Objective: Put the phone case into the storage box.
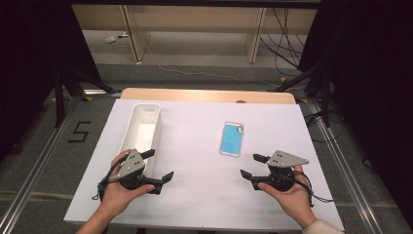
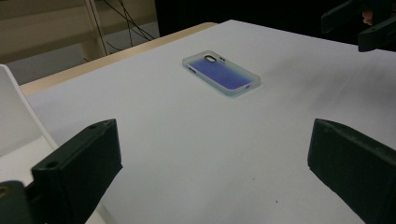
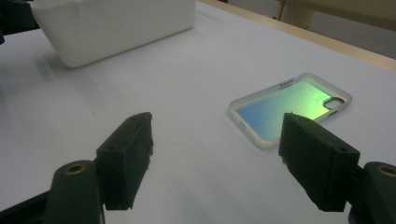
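White plastic bin [image 1: 141, 127], phone case [image 1: 231, 139] well apart

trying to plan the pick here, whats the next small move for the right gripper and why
Probably ease the right gripper forward toward the phone case. Its jaws stand open with nothing between them, and the case lies flat on the white table cover just ahead of them, untouched. The left gripper, also open, sits by the white bin, farther from the case.

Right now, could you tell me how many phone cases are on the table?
1: the phone case lies flat on the white sheet, right of the bin, just ahead of the right gripper.
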The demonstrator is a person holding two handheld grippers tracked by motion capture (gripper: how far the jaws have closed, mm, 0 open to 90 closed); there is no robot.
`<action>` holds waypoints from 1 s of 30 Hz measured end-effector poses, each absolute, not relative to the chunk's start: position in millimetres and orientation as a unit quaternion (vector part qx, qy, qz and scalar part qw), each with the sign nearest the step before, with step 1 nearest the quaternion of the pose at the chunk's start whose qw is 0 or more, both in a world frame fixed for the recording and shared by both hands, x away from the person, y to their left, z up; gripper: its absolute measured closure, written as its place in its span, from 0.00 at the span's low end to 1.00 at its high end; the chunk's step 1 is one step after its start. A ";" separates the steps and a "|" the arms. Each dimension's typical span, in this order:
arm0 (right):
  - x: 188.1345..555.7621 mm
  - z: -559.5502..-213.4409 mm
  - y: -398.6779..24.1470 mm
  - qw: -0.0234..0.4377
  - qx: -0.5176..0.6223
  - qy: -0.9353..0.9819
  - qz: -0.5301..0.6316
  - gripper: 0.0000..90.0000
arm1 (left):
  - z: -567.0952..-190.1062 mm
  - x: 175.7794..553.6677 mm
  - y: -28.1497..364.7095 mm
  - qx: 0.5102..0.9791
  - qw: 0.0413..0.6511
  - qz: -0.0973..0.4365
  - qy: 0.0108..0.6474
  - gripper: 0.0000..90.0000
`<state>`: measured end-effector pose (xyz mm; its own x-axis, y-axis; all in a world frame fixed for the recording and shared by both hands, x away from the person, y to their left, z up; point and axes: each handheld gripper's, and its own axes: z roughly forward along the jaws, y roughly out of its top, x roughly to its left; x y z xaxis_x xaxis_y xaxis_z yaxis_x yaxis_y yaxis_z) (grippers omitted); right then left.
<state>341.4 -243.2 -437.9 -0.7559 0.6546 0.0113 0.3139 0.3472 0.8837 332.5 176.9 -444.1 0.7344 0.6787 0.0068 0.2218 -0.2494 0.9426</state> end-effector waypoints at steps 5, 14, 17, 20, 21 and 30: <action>342.9 -438.7 -243.4 0.175 0.305 0.802 0.483 0.30 | -444.3 331.7 176.7 0.762 0.536 0.214 0.294 0.02; 353.3 -431.4 -237.0 0.194 0.299 0.809 0.467 0.64 | -444.9 329.3 175.7 0.760 0.539 0.213 0.294 0.03; 367.3 -429.3 -232.9 0.186 0.305 0.815 0.456 0.90 | -444.3 329.9 175.6 0.759 0.539 0.214 0.295 0.03; 377.3 -428.6 -227.3 0.189 0.308 0.822 0.441 1.00 | -444.8 330.1 175.3 0.760 0.537 0.213 0.297 0.03; 377.3 -428.6 -227.3 0.189 0.308 0.822 0.441 1.00 | -445.2 330.4 175.0 0.759 0.539 0.211 0.297 0.03; 416.9 -440.8 -196.9 0.183 0.326 0.840 0.393 1.00 | -445.4 329.7 175.7 0.761 0.537 0.211 0.296 0.03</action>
